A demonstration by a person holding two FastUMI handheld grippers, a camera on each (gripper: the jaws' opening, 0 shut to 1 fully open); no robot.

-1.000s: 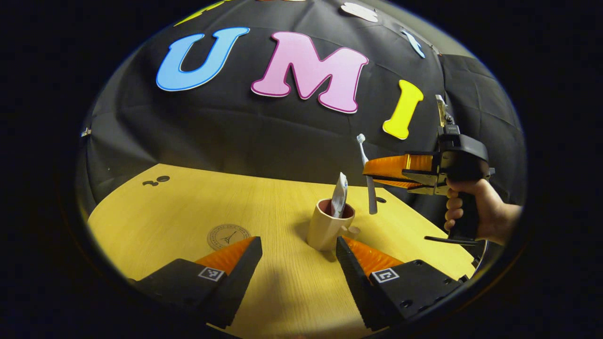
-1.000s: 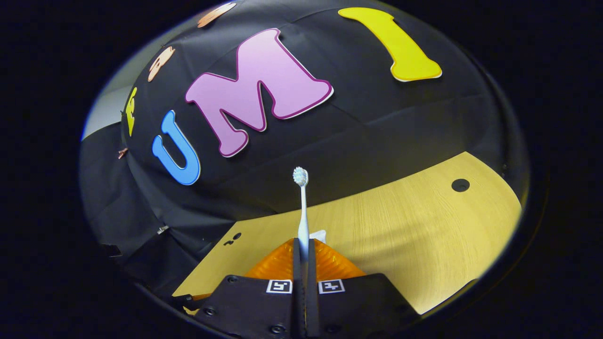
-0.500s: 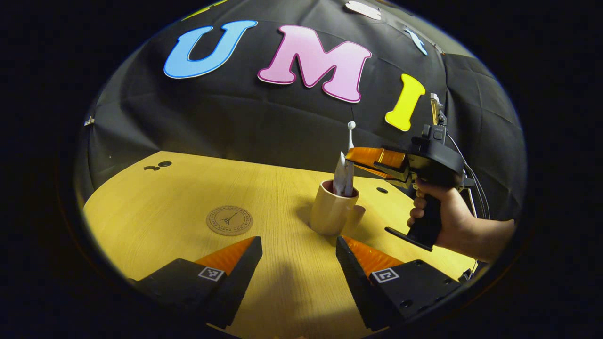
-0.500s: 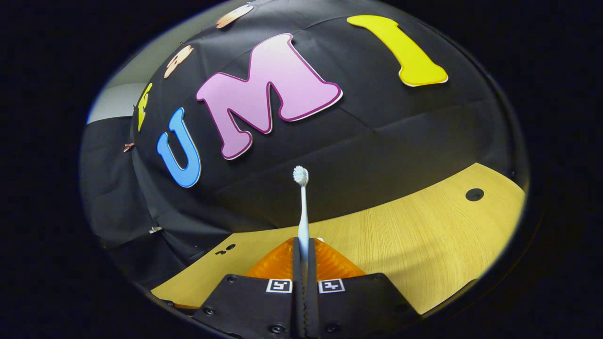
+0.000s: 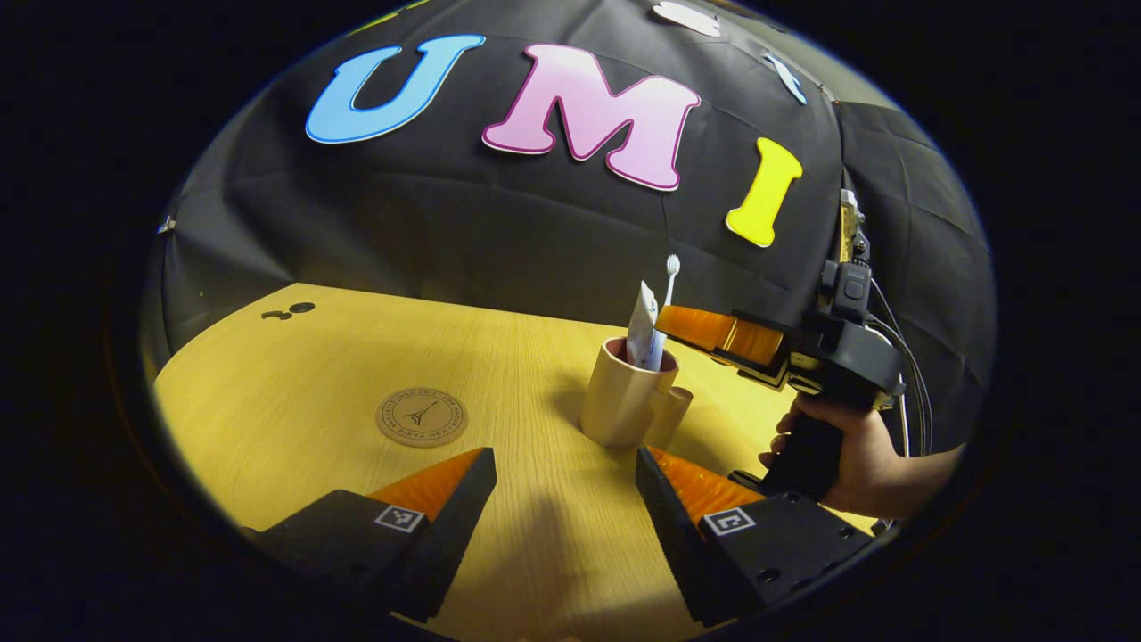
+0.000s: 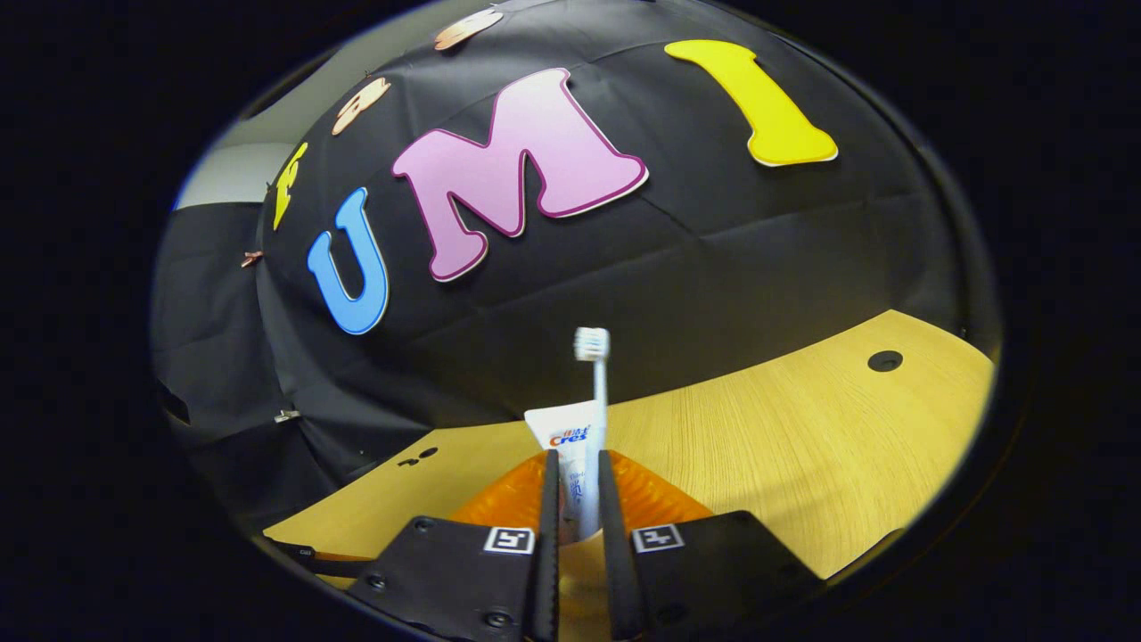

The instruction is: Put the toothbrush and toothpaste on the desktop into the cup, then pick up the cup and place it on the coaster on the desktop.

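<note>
Standing in the cup (image 5: 624, 401), toothbrush (image 6: 595, 374) and toothpaste (image 6: 570, 446) sit between the right tool's (image 6: 578, 473) parted fingers; left tool (image 5: 562, 473) gapes.

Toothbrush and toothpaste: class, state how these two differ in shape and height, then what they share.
The toothbrush is a thin stick with a bristle head; the toothpaste is a wide, flat tube. The toothbrush reaches higher than the toothpaste. Both are pale and stand in the cup, on the table.
</note>
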